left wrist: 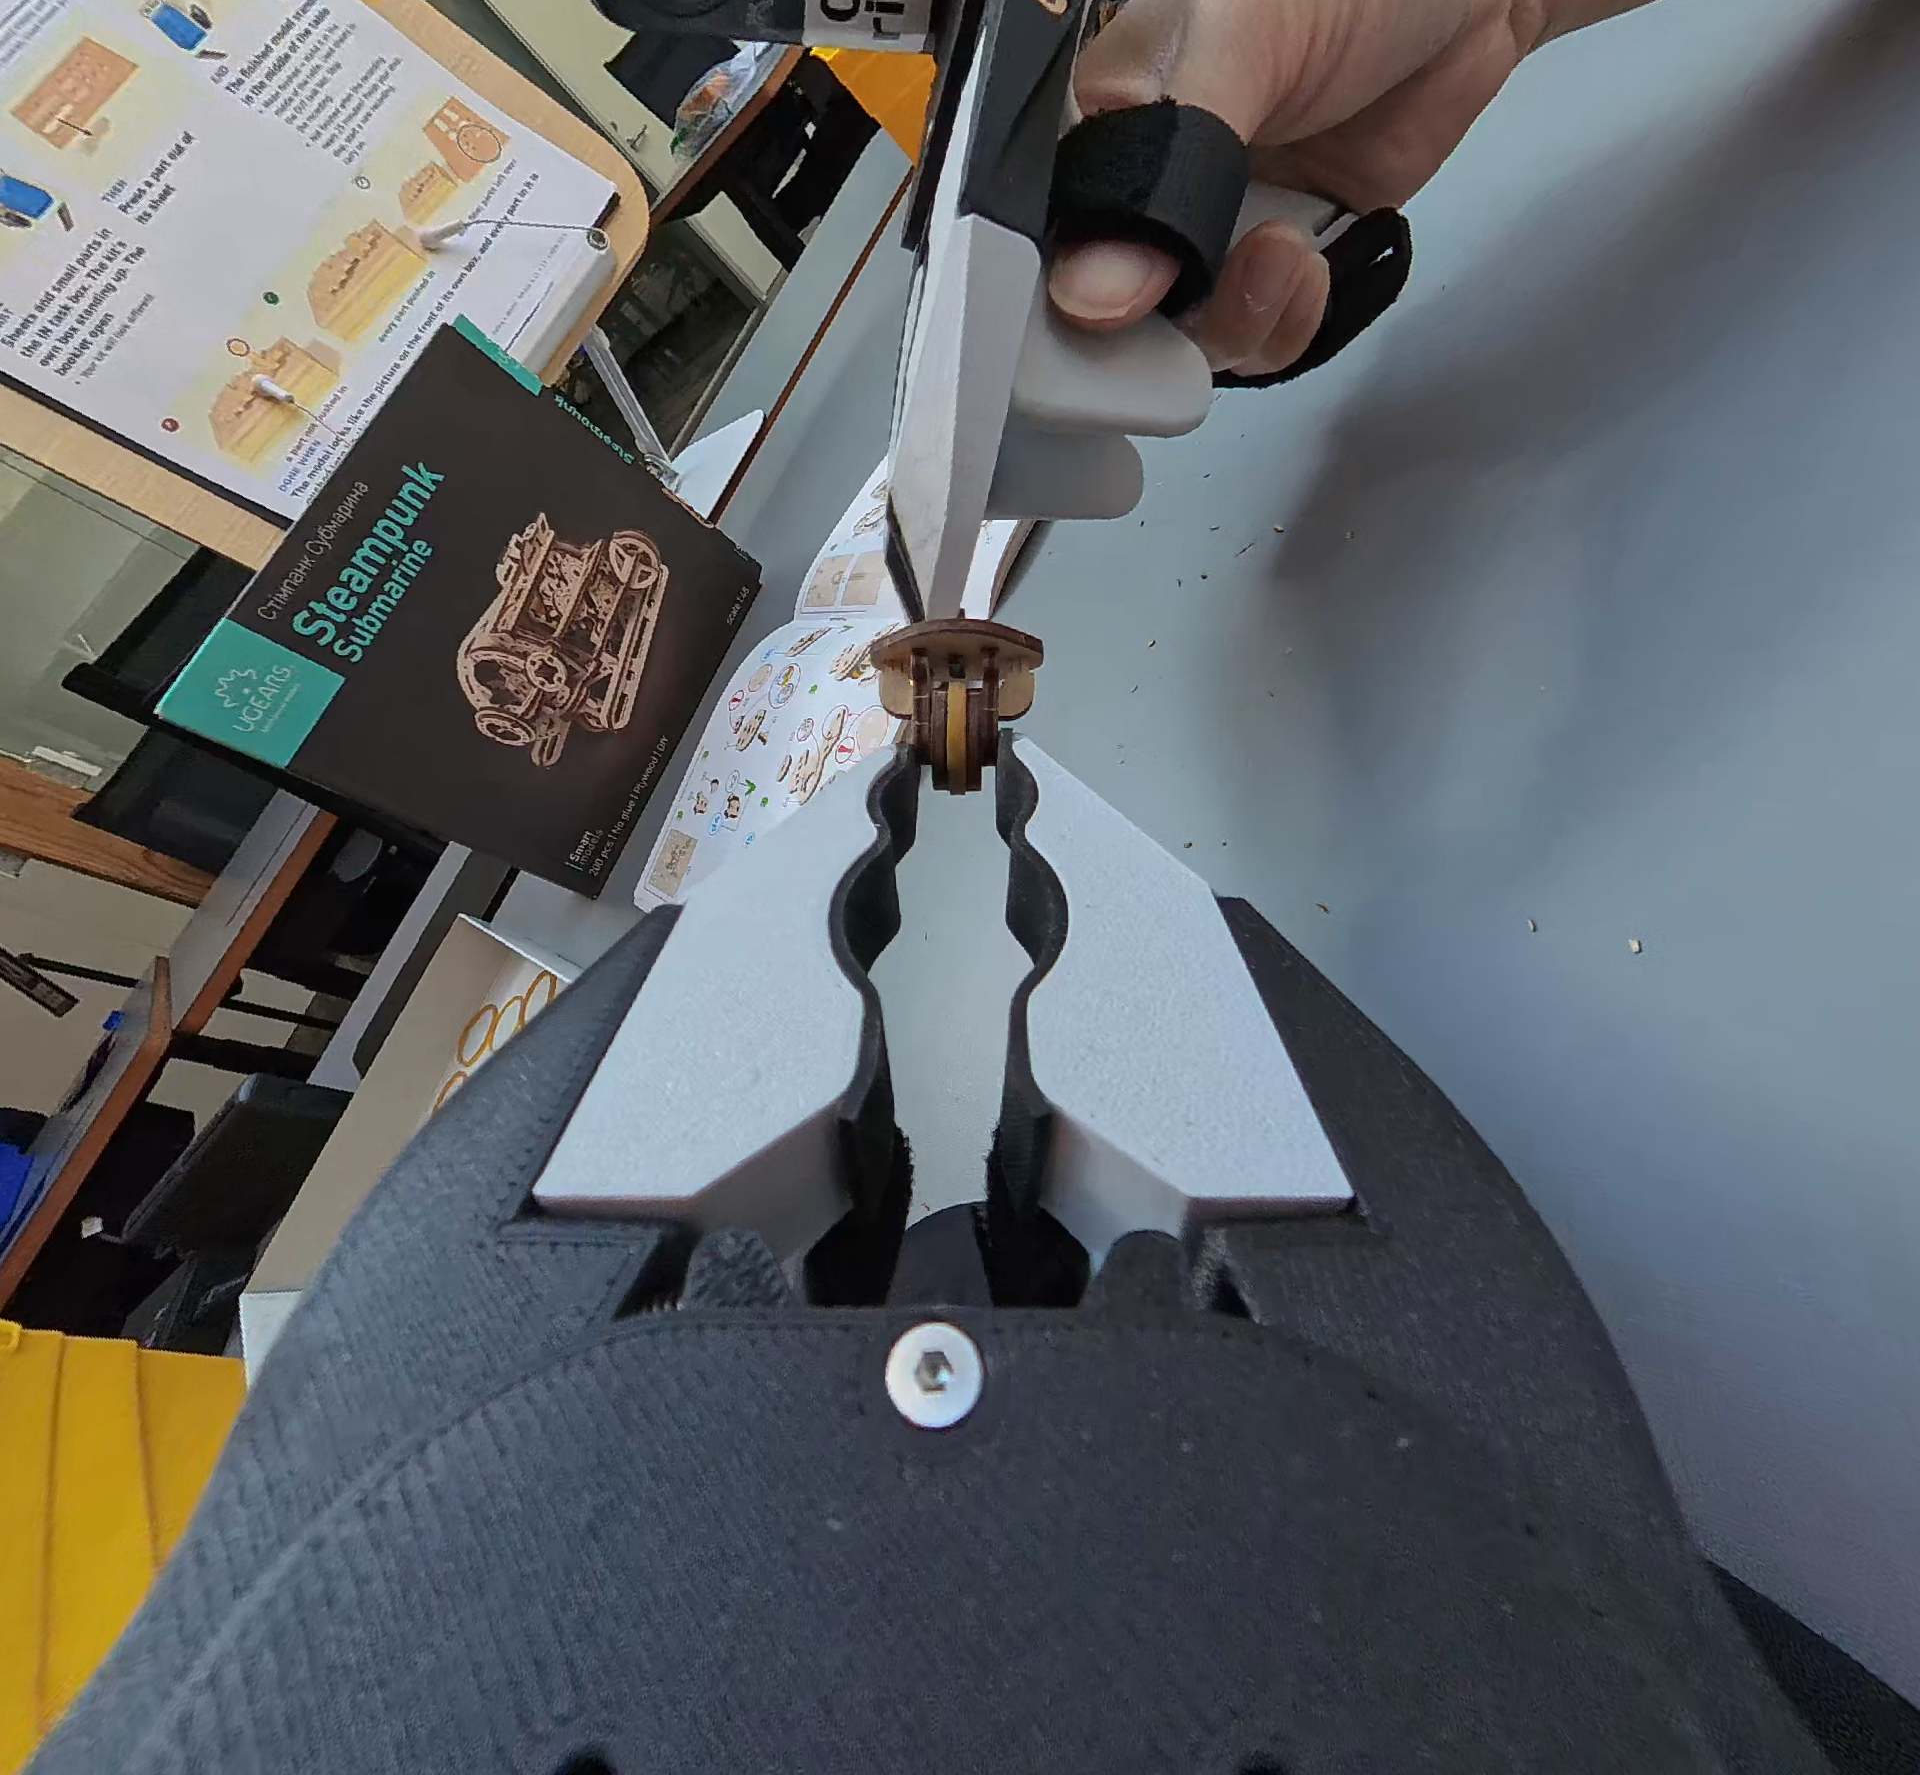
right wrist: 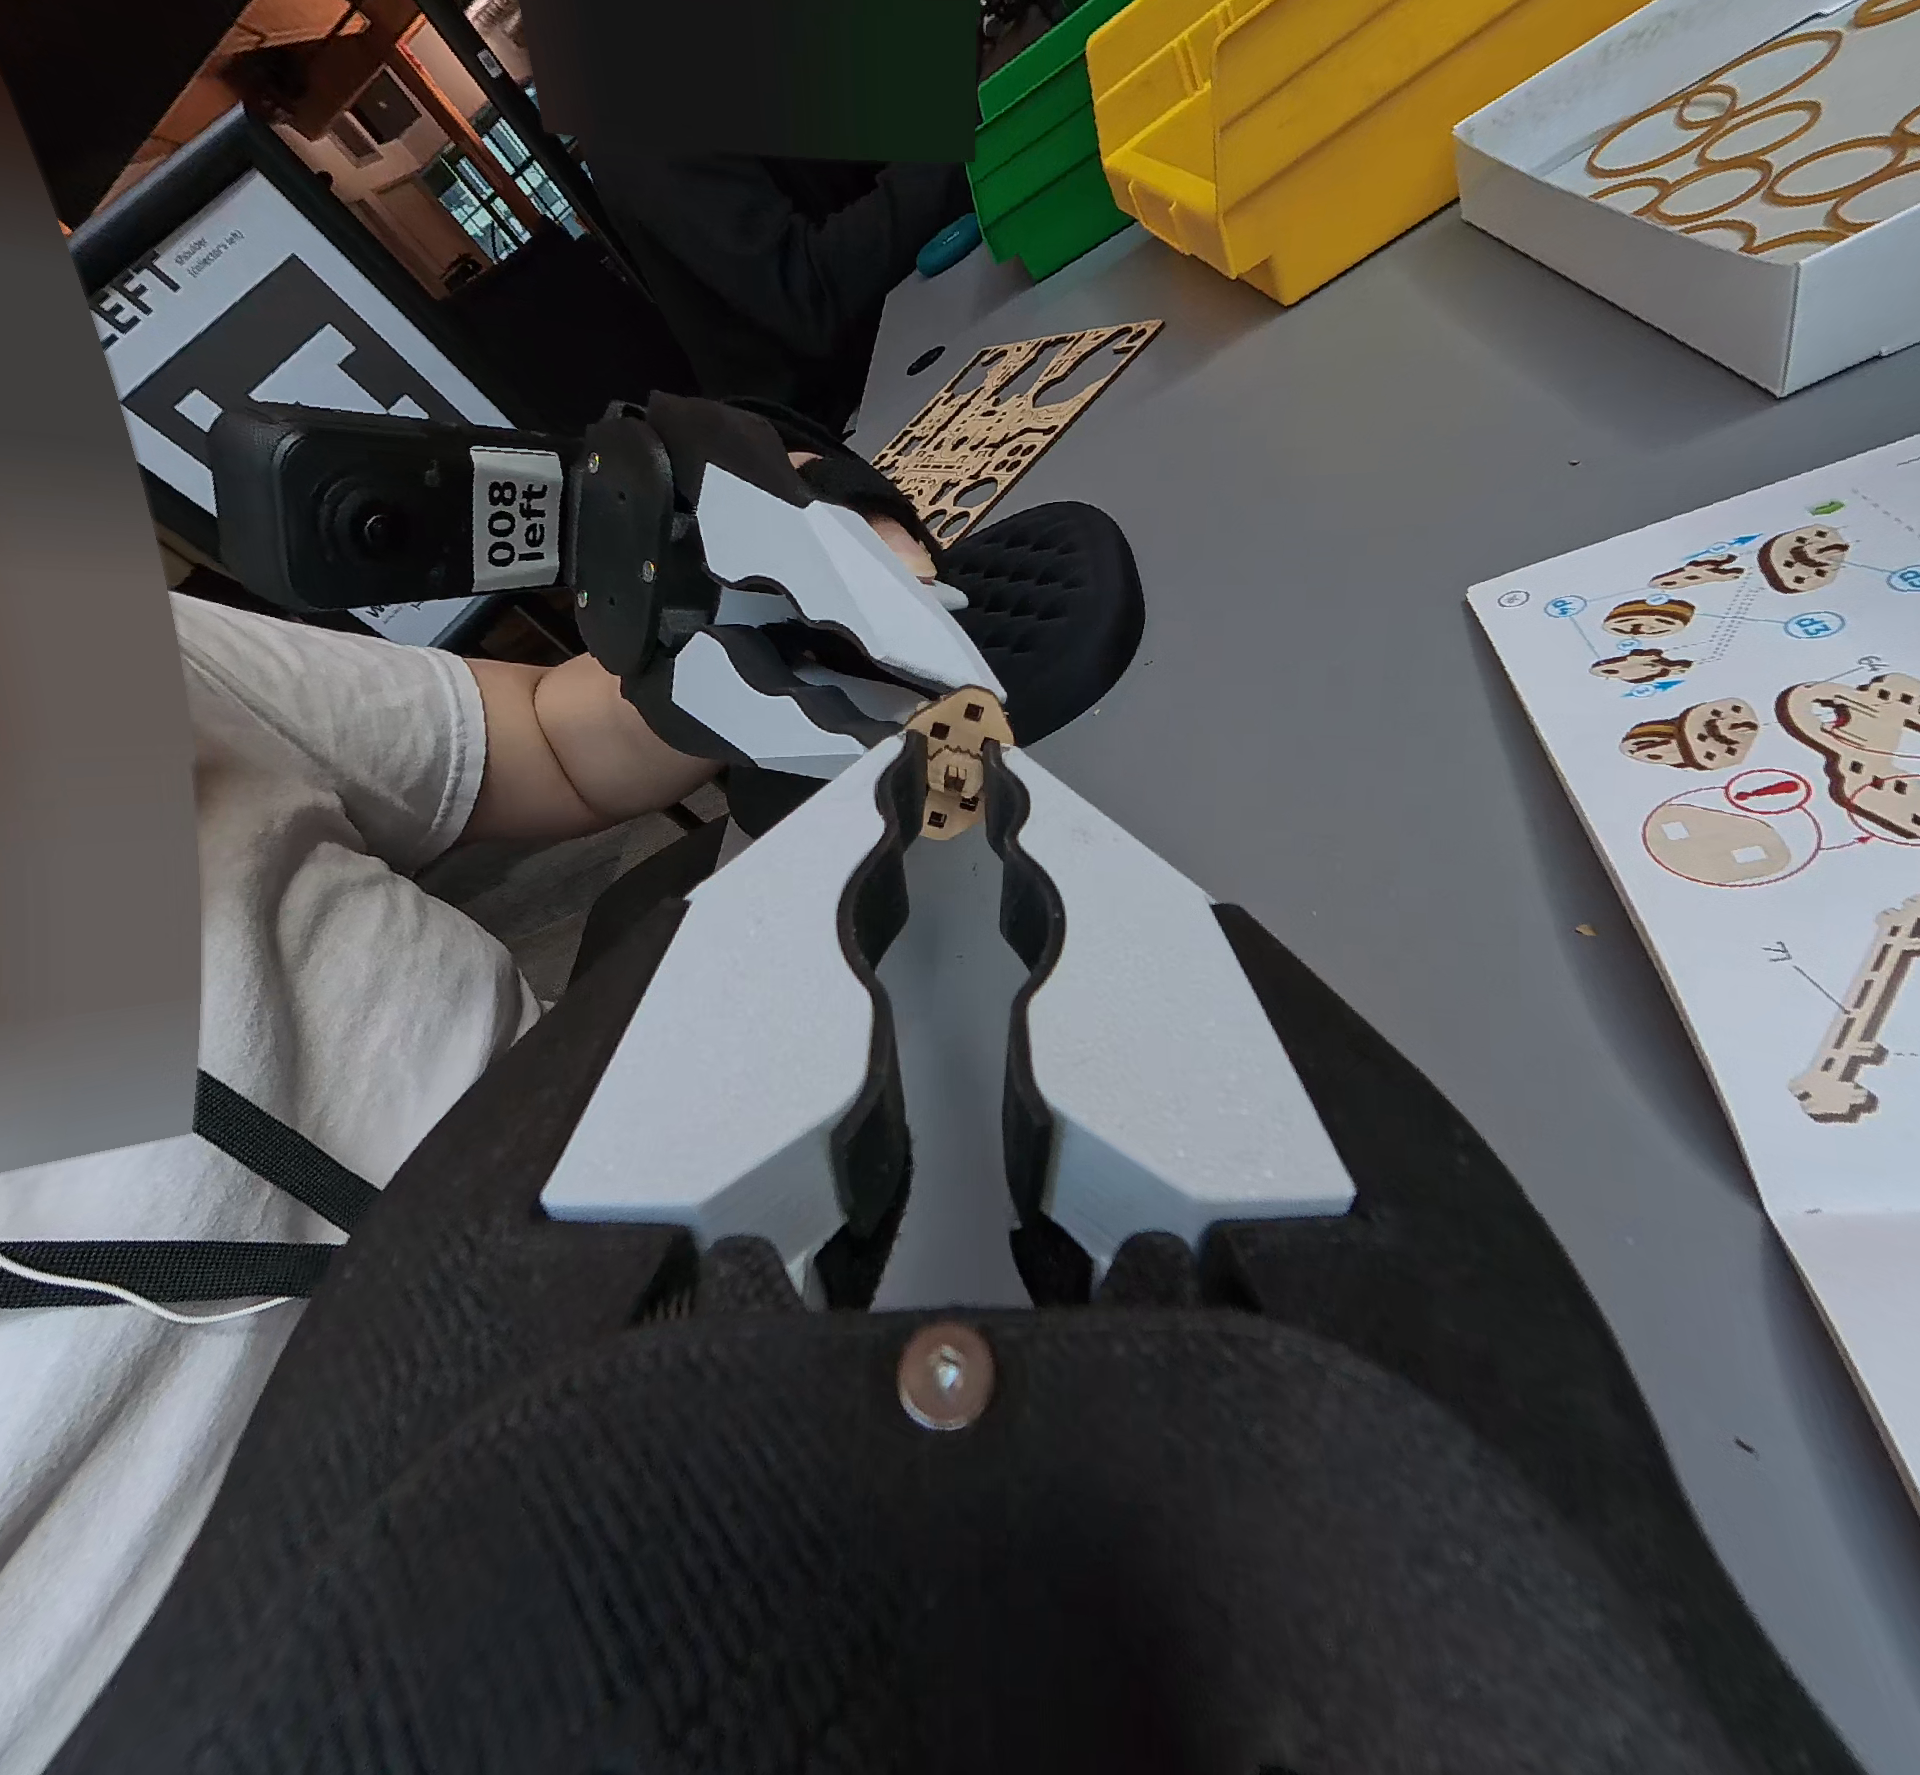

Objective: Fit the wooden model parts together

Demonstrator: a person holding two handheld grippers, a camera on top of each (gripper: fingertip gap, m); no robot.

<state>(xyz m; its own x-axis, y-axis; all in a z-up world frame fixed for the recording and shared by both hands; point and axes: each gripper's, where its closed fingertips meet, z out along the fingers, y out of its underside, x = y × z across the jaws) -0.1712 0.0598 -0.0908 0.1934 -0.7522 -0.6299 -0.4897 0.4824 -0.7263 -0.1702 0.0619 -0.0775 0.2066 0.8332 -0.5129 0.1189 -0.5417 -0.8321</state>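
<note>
A small wooden sub-assembly [left wrist: 956, 699] hangs in the air between both grippers: a flat oval plate with square holes [right wrist: 958, 726] and a stack of small discs [left wrist: 954, 757] fixed under it. My left gripper [left wrist: 954, 761] is shut on the disc stack from below. My right gripper [left wrist: 935, 605], held by a hand [left wrist: 1351, 63], comes down from above and is shut on the plate's edges. In the right wrist view my right gripper [right wrist: 951, 775] pinches the plate, and the left gripper [right wrist: 940, 699] meets it from the left.
A grey table [left wrist: 1558, 790] lies below with wood crumbs. On it are an instruction sheet [right wrist: 1714, 790], a punched wooden sheet [right wrist: 1018, 406], a white box [right wrist: 1621, 312] of wooden rings, yellow bins [right wrist: 1299, 84], a green bin [right wrist: 1039, 146] and a black kit box [left wrist: 468, 603]. The grippers are tip to tip, or close to it.
</note>
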